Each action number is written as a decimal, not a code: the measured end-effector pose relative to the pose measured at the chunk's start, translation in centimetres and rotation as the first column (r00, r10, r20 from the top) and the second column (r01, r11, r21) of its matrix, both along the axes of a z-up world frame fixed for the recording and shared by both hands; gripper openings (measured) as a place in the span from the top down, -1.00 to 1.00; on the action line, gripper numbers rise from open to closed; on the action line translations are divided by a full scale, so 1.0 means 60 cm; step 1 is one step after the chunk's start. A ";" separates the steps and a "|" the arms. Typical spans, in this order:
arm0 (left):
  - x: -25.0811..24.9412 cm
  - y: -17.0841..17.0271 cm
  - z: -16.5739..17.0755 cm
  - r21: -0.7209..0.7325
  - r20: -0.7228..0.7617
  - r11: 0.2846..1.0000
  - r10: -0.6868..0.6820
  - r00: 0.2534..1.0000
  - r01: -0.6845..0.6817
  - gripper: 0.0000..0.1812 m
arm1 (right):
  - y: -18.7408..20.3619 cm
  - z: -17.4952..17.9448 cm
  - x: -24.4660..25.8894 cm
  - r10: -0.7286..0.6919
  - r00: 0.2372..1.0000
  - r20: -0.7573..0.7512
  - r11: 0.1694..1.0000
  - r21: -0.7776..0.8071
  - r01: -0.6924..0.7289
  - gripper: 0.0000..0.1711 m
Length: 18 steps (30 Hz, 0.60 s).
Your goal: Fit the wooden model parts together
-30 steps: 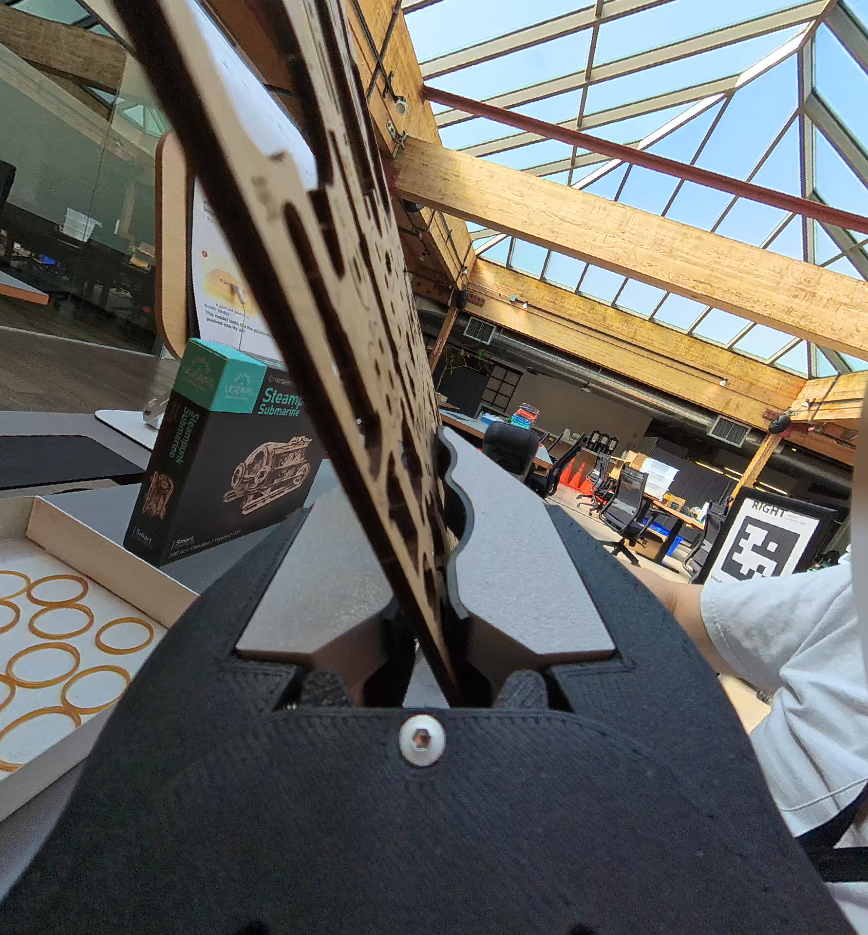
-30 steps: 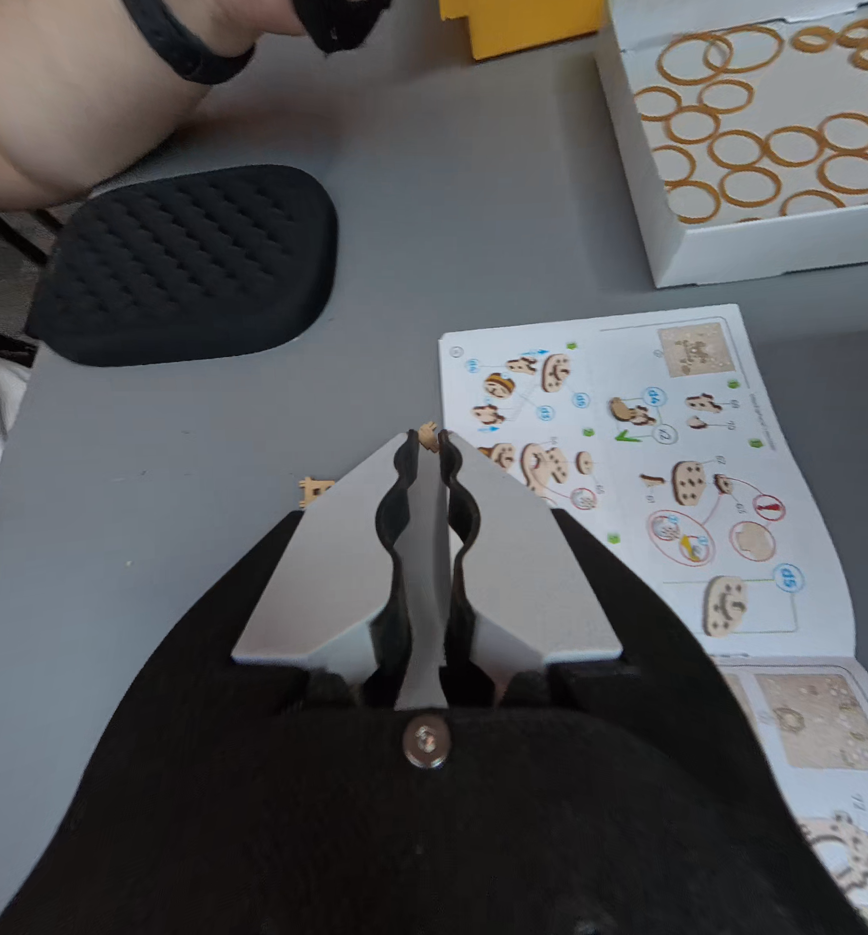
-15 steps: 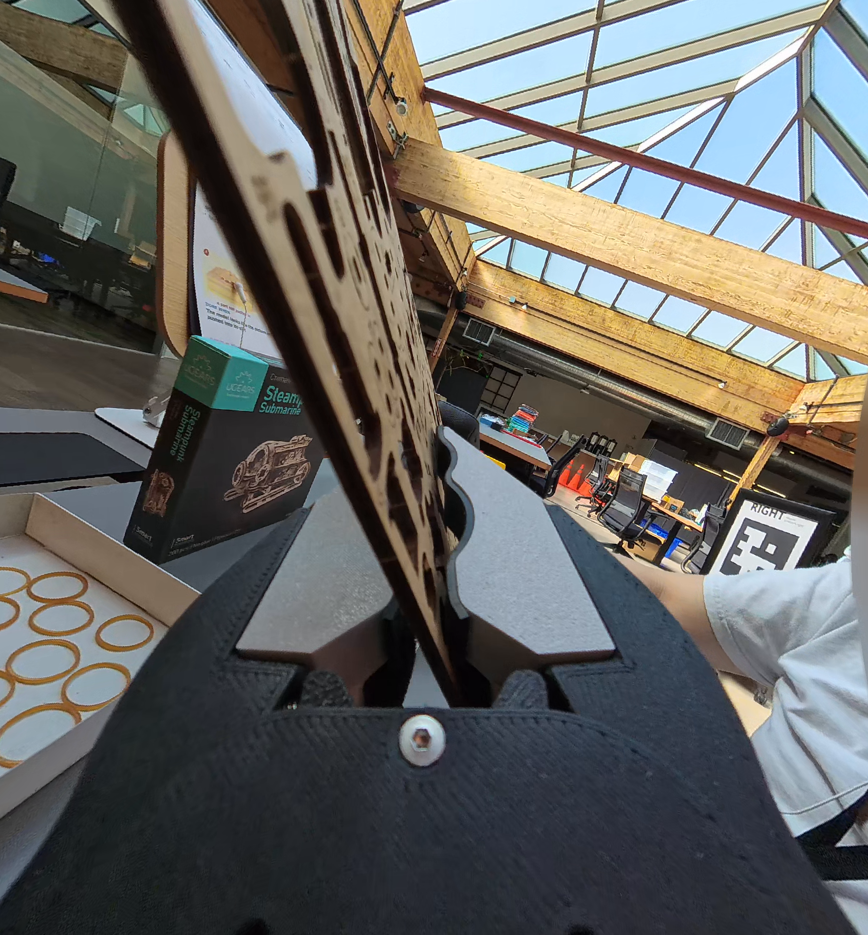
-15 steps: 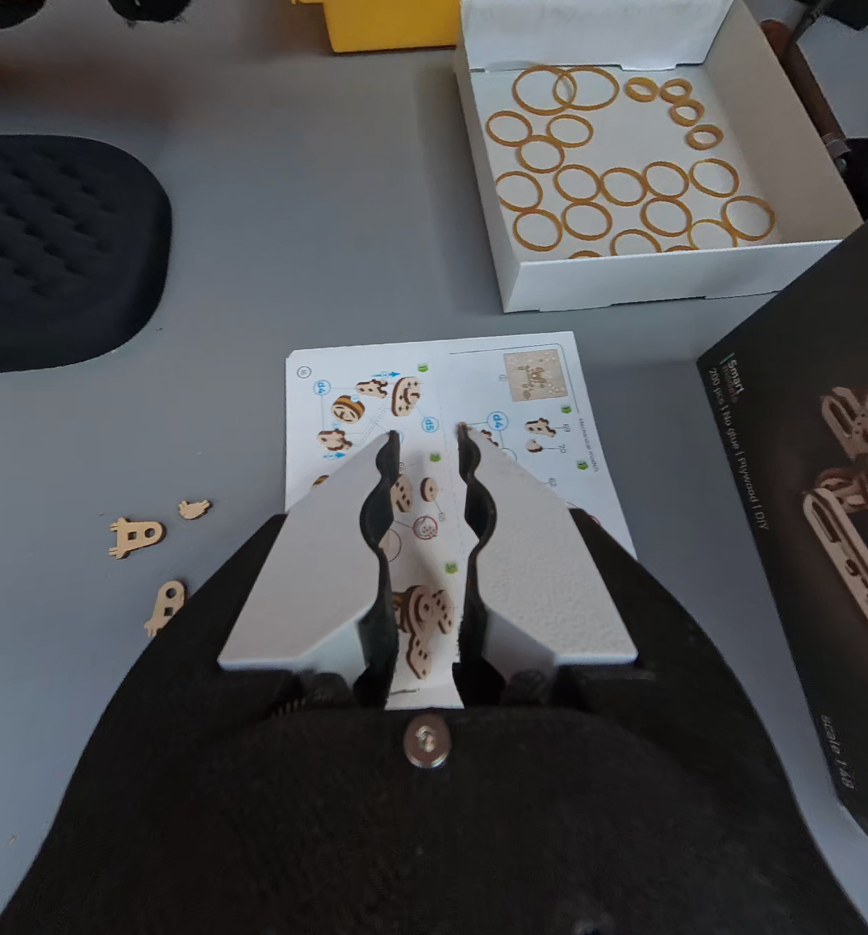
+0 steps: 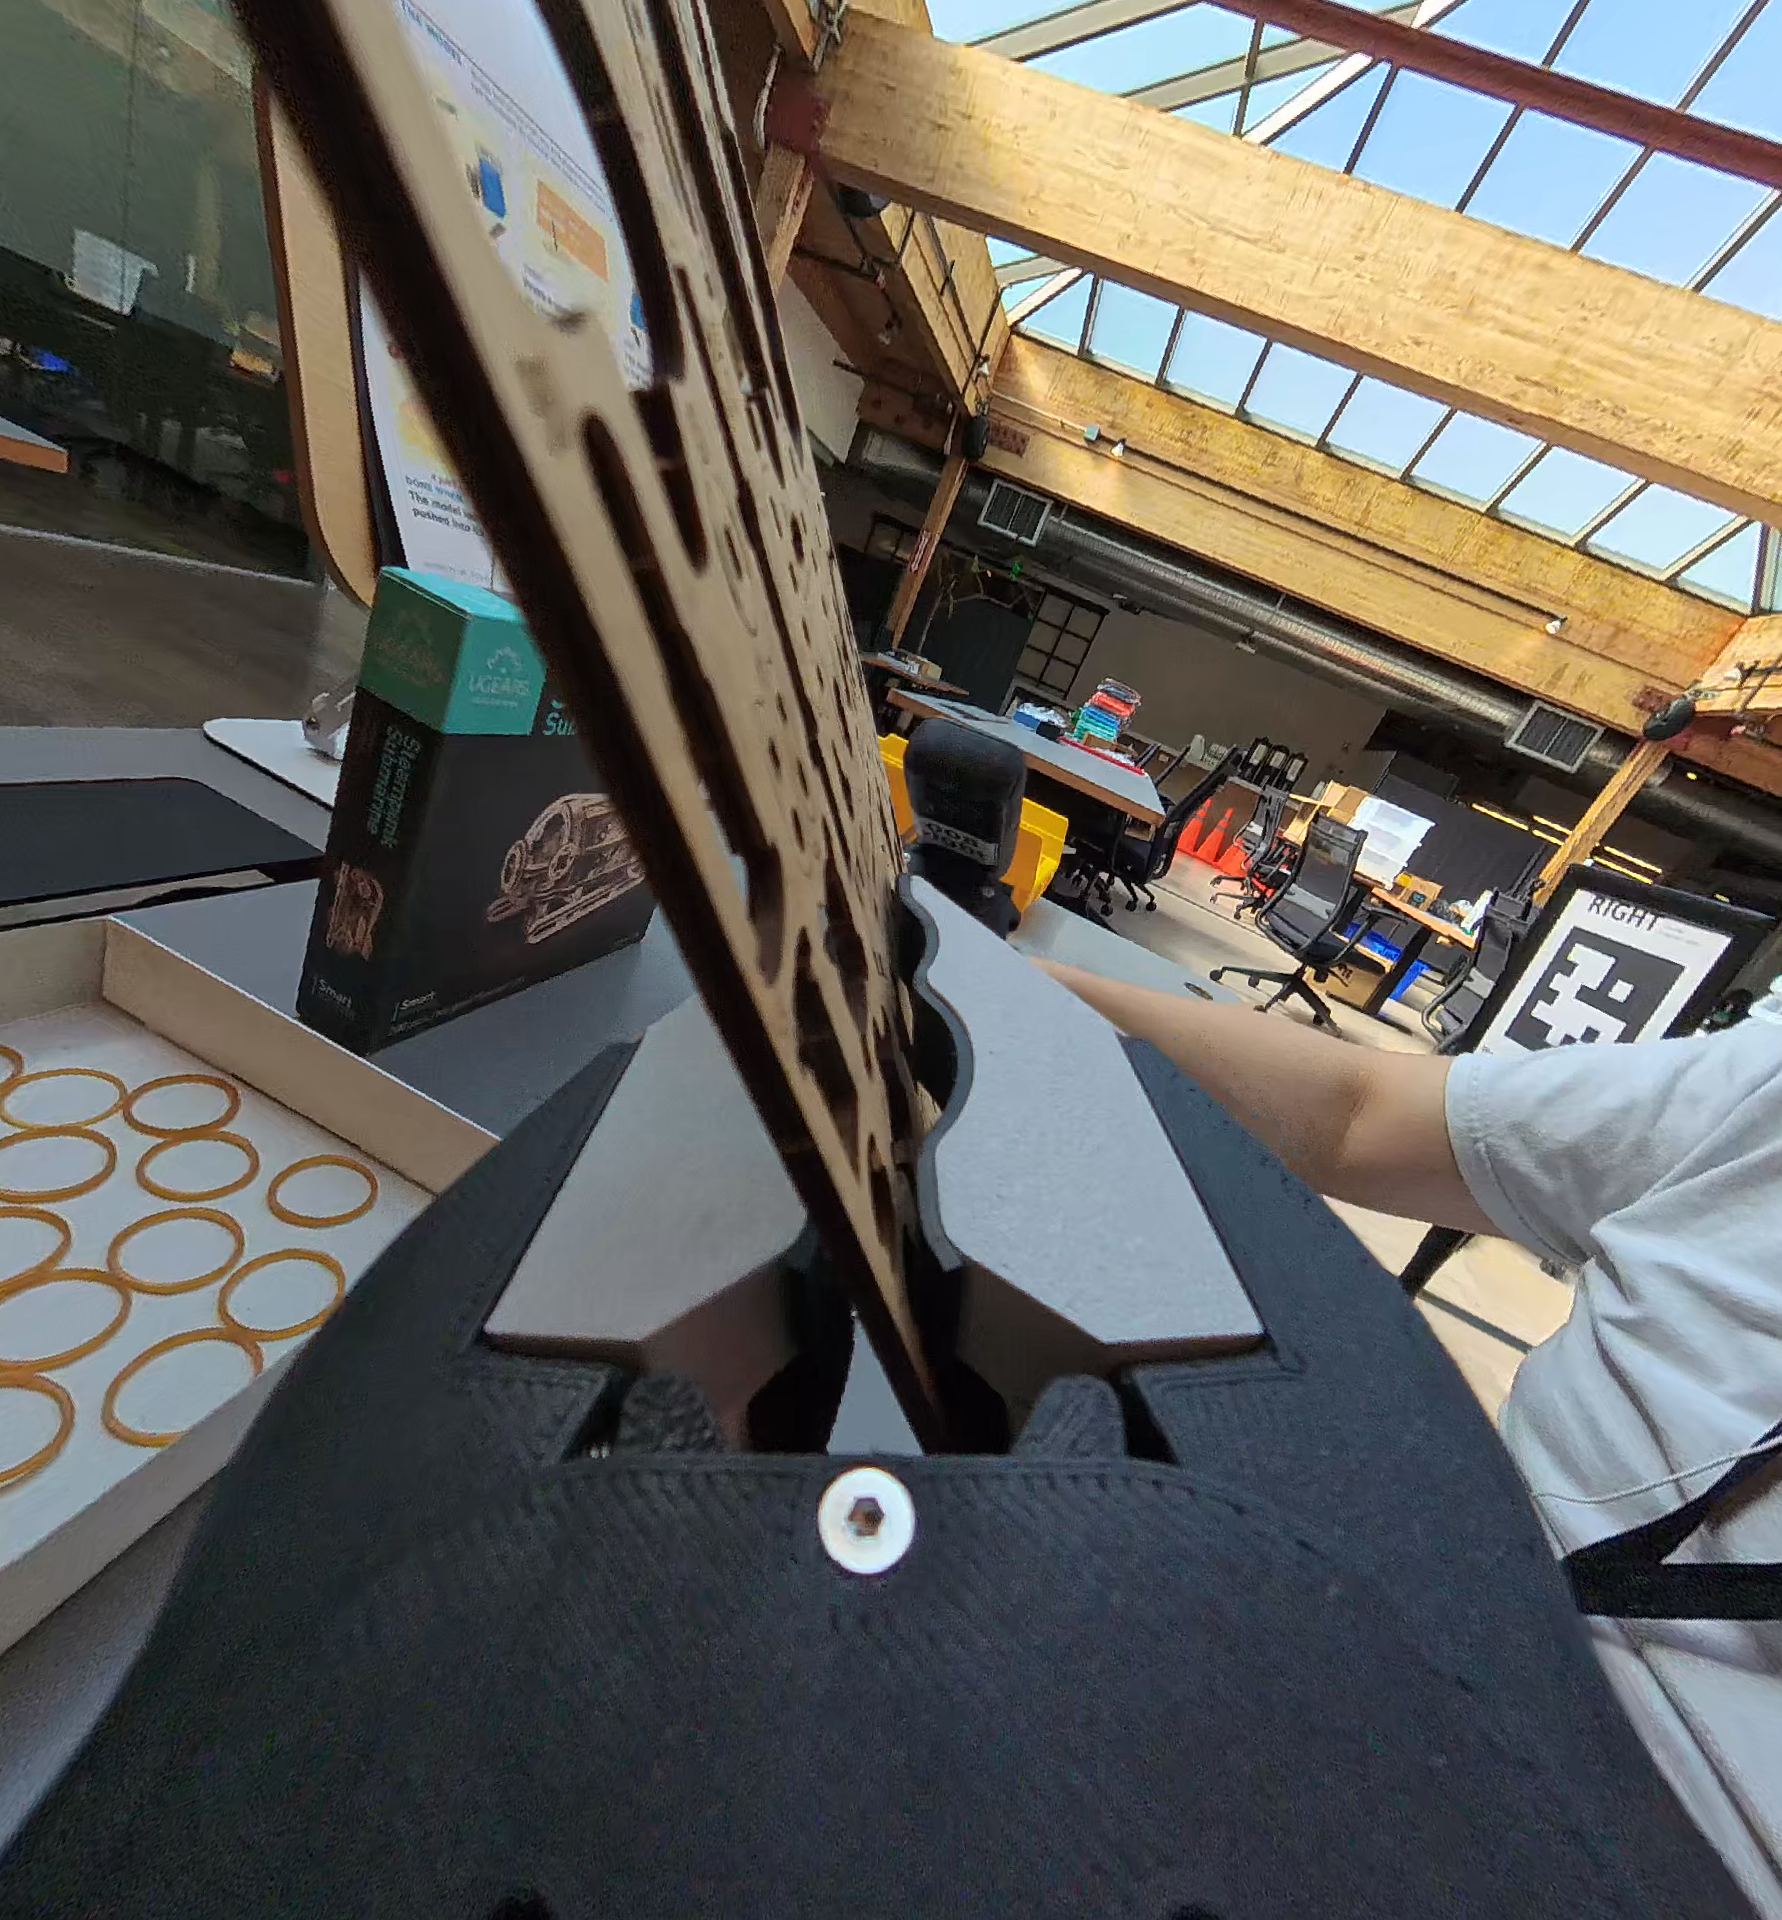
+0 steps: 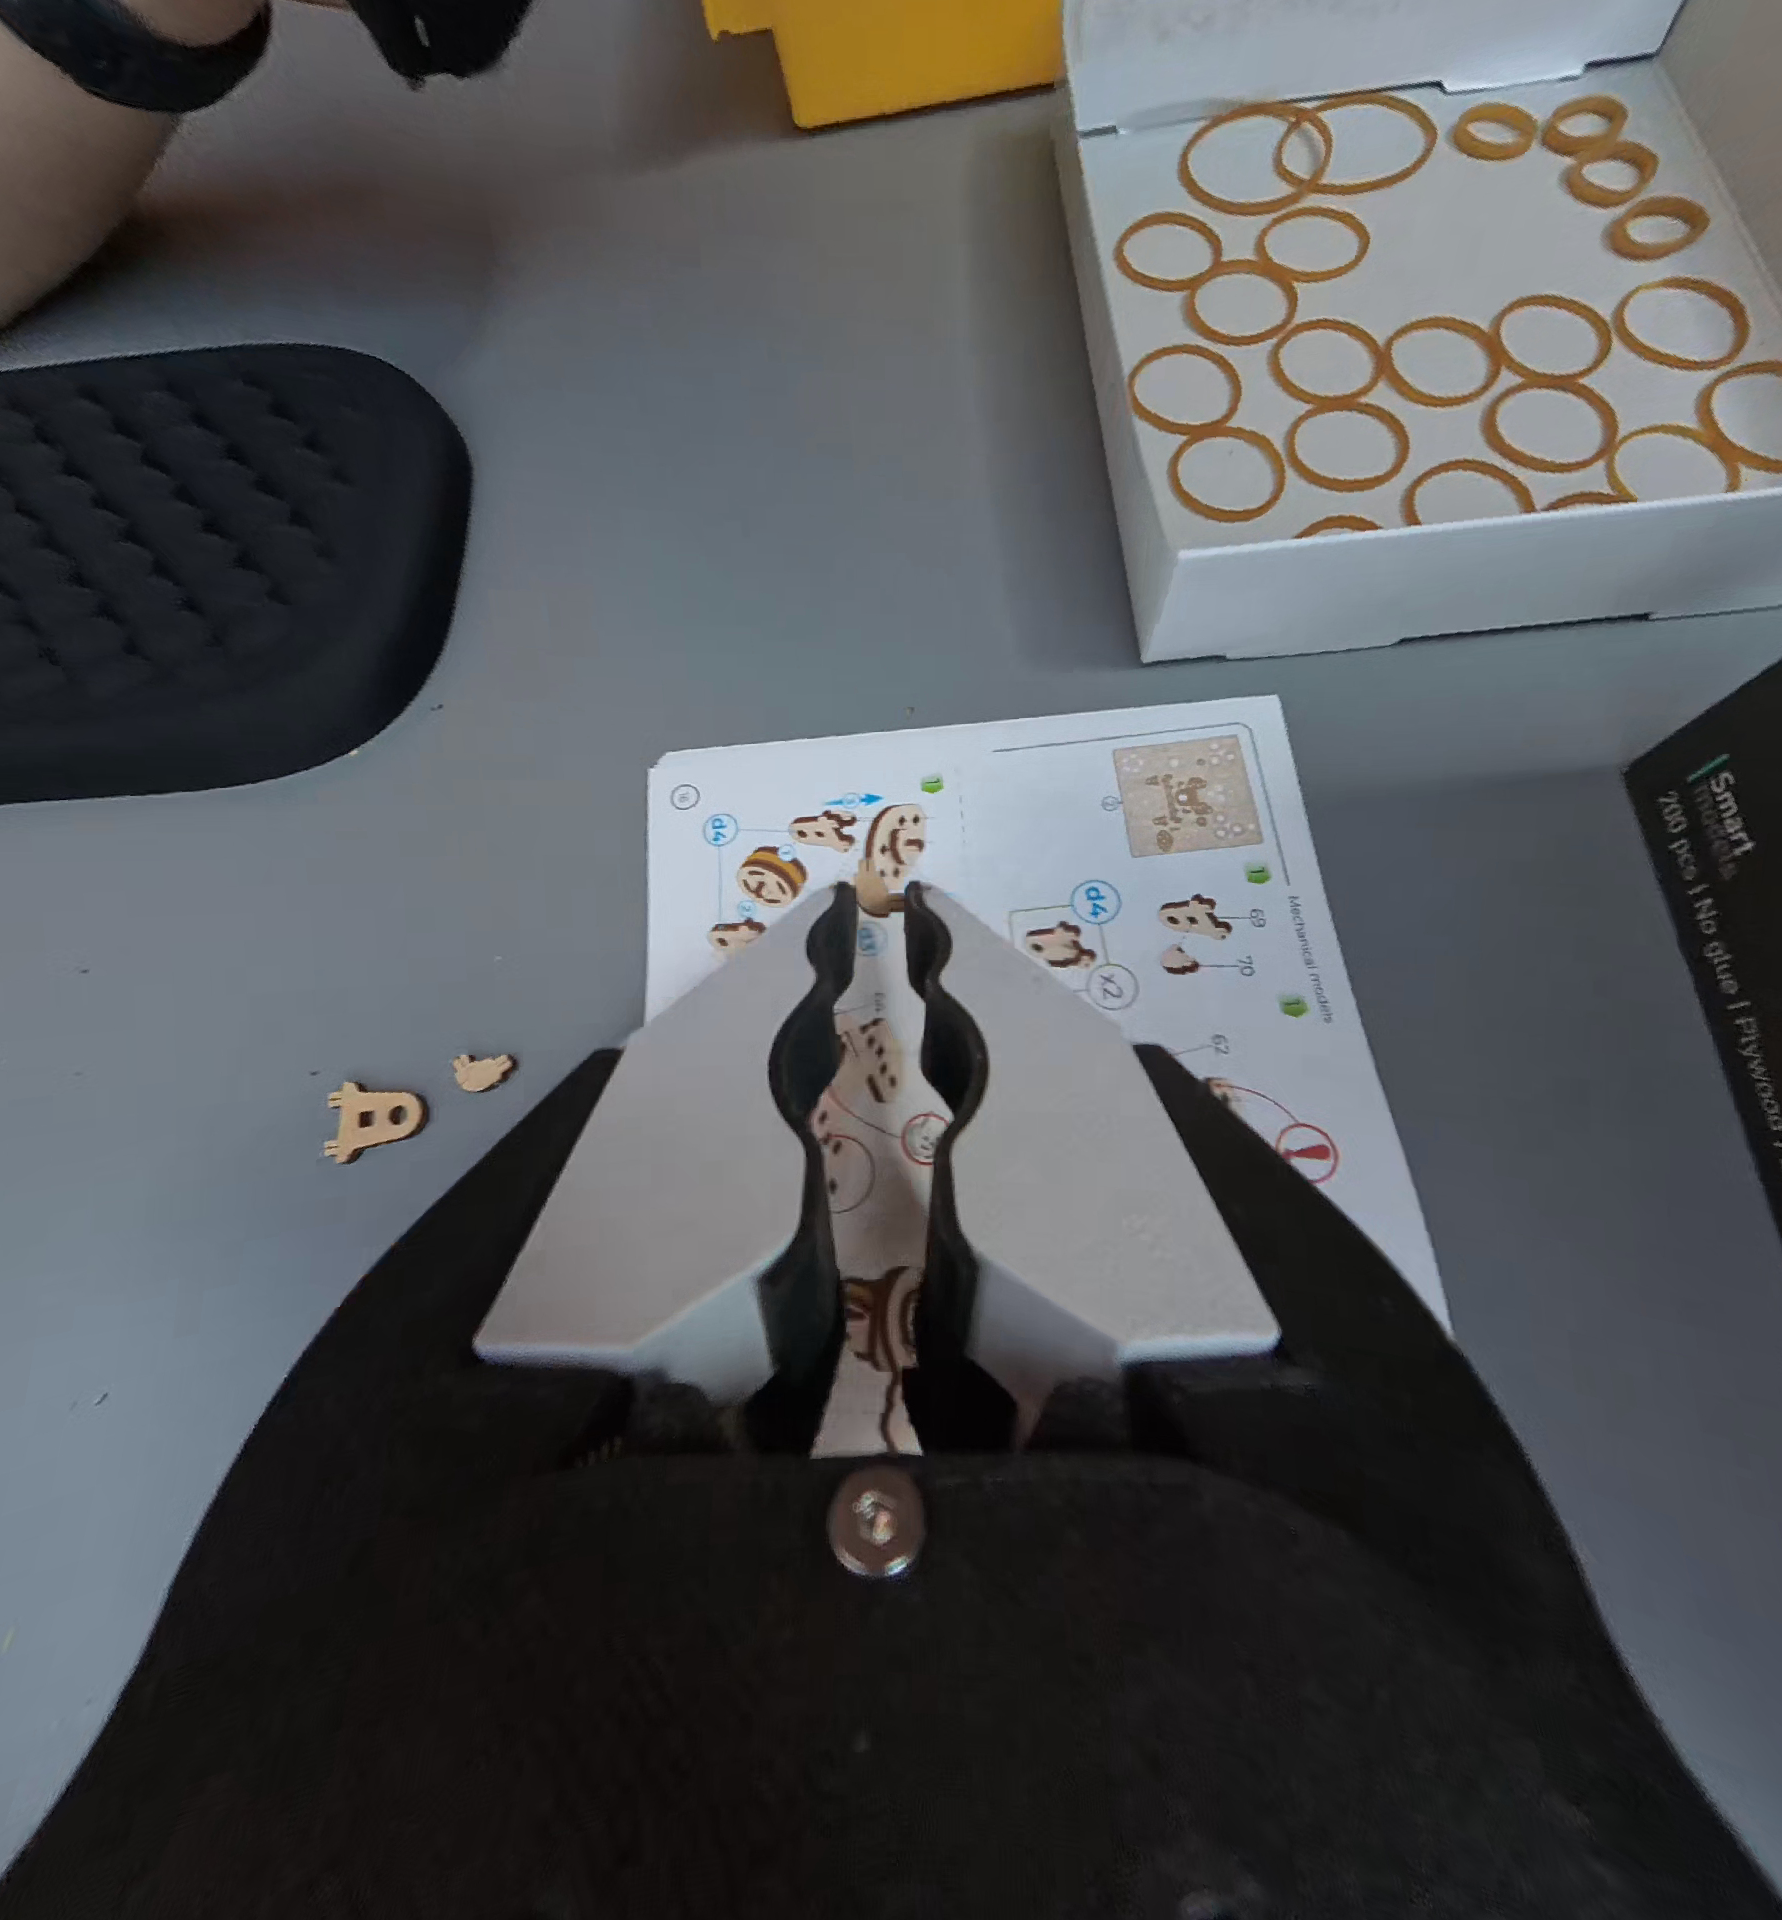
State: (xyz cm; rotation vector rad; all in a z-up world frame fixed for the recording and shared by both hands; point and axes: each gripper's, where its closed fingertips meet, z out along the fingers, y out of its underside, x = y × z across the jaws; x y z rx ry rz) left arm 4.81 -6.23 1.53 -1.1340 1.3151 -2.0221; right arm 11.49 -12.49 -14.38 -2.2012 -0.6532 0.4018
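My left gripper (image 5: 871, 935) is shut on a laser-cut plywood parts sheet (image 5: 658, 520), which it holds upright, leaning up and to the left. My right gripper (image 6: 876, 896) hangs over the printed instruction sheet (image 6: 1126, 935) on the grey table. Its jaws are nearly closed on a small round wooden piece (image 6: 872, 890) pinched at the very tips. Two loose wooden pieces lie on the table to its left: a larger one with two holes (image 6: 373, 1117) and a tiny one (image 6: 482, 1070).
A white box (image 6: 1386, 592) holding several rubber bands stands at the far right; it also shows in the left wrist view (image 5: 274, 1049). The black kit box (image 6: 1760, 987) is right of the instructions. A black textured pad (image 6: 160, 561), a yellow bin (image 6: 897, 52) and a person's arm (image 5: 1282, 1101) are nearby. Spacing between my two grippers at the tips: around 20 cm.
The right gripper was shut a second ago, opened over the instruction sheet, and has now closed on a small wooden piece at its tips. The left gripper still holds the plywood sheet.
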 end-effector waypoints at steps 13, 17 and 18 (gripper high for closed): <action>0.005 -0.016 -0.043 0.086 -0.121 0.992 -0.079 0.990 0.090 0.98 | -0.109 -0.028 -0.145 0.185 0.976 0.115 0.982 -0.051 -0.181 0.90; 0.005 -0.023 -0.052 0.083 -0.154 0.988 -0.113 0.982 0.127 0.98 | -0.109 -0.022 -0.144 0.164 0.985 0.055 0.986 -0.039 -0.162 0.85; 0.003 -0.027 -0.054 0.084 -0.165 0.986 -0.127 0.978 0.143 0.98 | -0.108 -0.008 -0.144 0.155 0.987 0.033 0.988 -0.009 -0.155 0.77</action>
